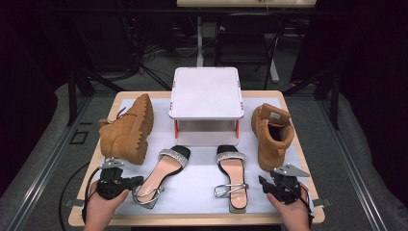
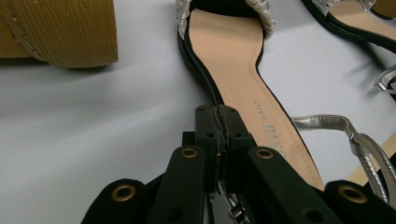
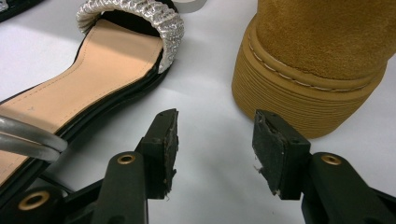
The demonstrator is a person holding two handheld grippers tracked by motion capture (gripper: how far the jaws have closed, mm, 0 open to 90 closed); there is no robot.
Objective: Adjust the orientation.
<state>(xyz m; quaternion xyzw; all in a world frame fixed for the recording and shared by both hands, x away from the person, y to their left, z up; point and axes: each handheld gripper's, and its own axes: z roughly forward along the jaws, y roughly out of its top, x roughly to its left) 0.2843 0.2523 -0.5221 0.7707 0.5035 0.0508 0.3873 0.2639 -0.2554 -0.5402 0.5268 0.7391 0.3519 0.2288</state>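
A black sandal (image 1: 166, 173) with a silver toe band lies at front left. My left gripper (image 1: 139, 180) hovers beside its heel strap. In the left gripper view its jaws (image 2: 220, 126) are pressed together with nothing between them, just over the sandal's tan insole (image 2: 233, 60). The matching sandal (image 1: 232, 175) lies at front right. My right gripper (image 1: 262, 182) is open and holds nothing. It points at the bare mat between that sandal (image 3: 102, 65) and an upright tan boot (image 3: 308, 70). A second tan boot (image 1: 127, 130) lies on its side at the left.
A white two-level rack (image 1: 206, 94) stands at the back middle of the table. The upright boot (image 1: 272, 134) is at the right edge. A pale mat (image 1: 197, 192) covers the wooden tabletop. The tipped boot's ribbed sole (image 2: 65, 32) is close to my left gripper.
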